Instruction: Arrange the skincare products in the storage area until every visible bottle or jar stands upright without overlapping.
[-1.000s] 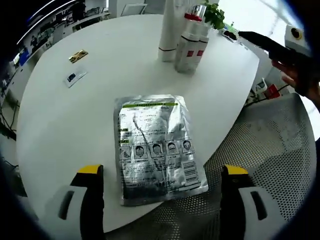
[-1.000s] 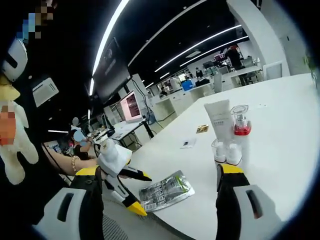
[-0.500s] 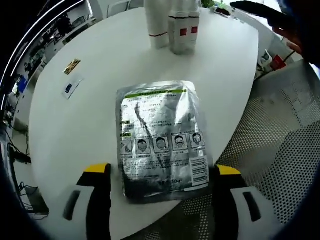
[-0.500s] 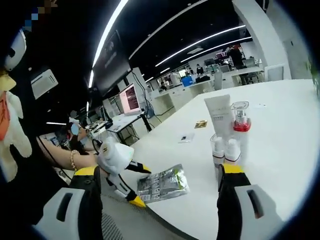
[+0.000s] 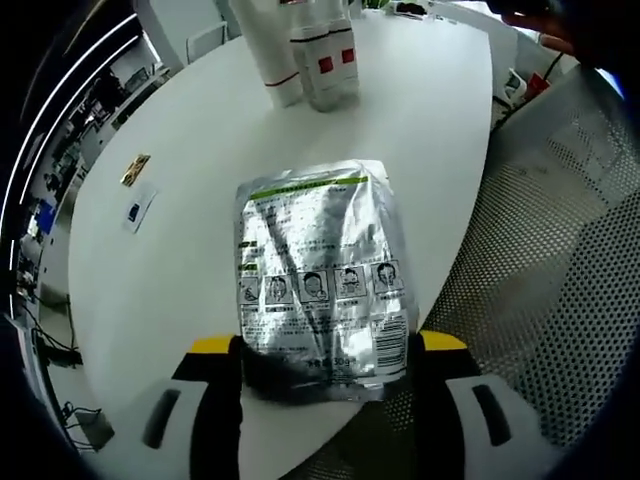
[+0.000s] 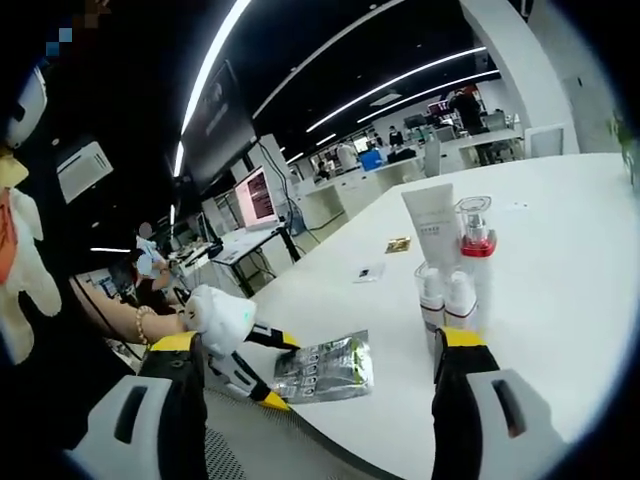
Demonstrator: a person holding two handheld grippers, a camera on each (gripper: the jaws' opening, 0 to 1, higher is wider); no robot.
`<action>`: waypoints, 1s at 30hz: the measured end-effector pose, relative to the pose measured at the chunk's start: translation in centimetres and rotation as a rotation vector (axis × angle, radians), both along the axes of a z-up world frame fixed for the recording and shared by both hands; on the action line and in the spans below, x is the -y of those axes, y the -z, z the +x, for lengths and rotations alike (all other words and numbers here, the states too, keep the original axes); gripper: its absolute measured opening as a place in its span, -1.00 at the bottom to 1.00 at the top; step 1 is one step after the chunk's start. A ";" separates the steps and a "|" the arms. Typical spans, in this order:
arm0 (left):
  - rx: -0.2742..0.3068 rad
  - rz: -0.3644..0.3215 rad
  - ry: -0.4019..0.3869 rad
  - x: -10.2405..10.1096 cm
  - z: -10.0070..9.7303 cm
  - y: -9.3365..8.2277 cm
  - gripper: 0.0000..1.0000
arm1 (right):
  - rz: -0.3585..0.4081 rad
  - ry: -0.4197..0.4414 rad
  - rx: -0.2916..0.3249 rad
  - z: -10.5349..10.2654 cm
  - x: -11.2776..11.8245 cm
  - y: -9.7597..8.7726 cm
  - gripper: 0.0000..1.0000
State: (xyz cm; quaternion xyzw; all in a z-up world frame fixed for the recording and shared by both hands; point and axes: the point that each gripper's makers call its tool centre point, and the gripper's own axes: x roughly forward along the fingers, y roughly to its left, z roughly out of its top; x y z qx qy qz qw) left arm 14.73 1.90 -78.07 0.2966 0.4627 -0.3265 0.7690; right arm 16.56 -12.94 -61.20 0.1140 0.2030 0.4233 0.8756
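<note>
A silver foil pouch [image 5: 320, 275] lies flat near the white table's [image 5: 170, 270] front edge, its near end hanging a little over it. My left gripper [image 5: 328, 350] is open, with a yellow-tipped jaw close beside each side of the pouch's near end. At the far end stand a white tube [image 5: 265, 55] and bottles with red labels [image 5: 328, 62], all upright. The right gripper view shows the tube [image 6: 435, 228], a red-collared pump bottle [image 6: 476, 245], two small white bottles [image 6: 446, 300], the pouch [image 6: 325, 368] and the left gripper [image 6: 277, 372]. My right gripper [image 6: 320, 340] hangs open in the air, holding nothing.
A gold sachet [image 5: 135, 168] and a small white card [image 5: 138, 208] lie on the table's left side. A grey mesh chair [image 5: 560, 260] sits just off the table's right edge. A hand [image 5: 575, 30] shows at the top right. Office desks and monitors [image 6: 255, 200] stand behind.
My left gripper has moved in over the pouch's near end and its jaws have narrowed around it. The right gripper has barely moved.
</note>
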 end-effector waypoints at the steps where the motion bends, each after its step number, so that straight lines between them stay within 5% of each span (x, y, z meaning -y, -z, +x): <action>1: 0.004 0.002 0.017 0.1 0.0 0.0 0.21 | -0.001 0.002 -0.001 0.0 0.0 0.0 0.90; 8: -0.007 -0.013 0.032 0.3 -0.1 -0.4 0.04 | -0.006 0.010 -0.002 0.0 0.2 0.1 0.89; 18: -0.092 -0.186 -0.063 1.4 -1.1 -1.0 -0.43 | -0.024 0.015 0.002 -0.1 0.2 0.2 0.87; 22: -0.097 -0.187 -0.081 1.1 -0.7 -0.9 -0.48 | -0.036 0.016 0.002 0.0 0.4 0.5 0.86; 25: -0.127 -0.275 -0.133 1.7 -0.9 -1.5 -0.64 | -0.034 0.022 0.000 0.0 0.5 0.5 0.85; 28: -0.169 -0.467 -0.270 2.7 -0.4 -3.6 -0.84 | -0.041 0.023 -0.001 0.0 0.5 0.6 0.84; 30: -0.188 -0.516 -0.268 2.8 -0.6 -4.5 -0.84 | -0.042 0.024 -0.005 0.1 0.6 0.8 0.84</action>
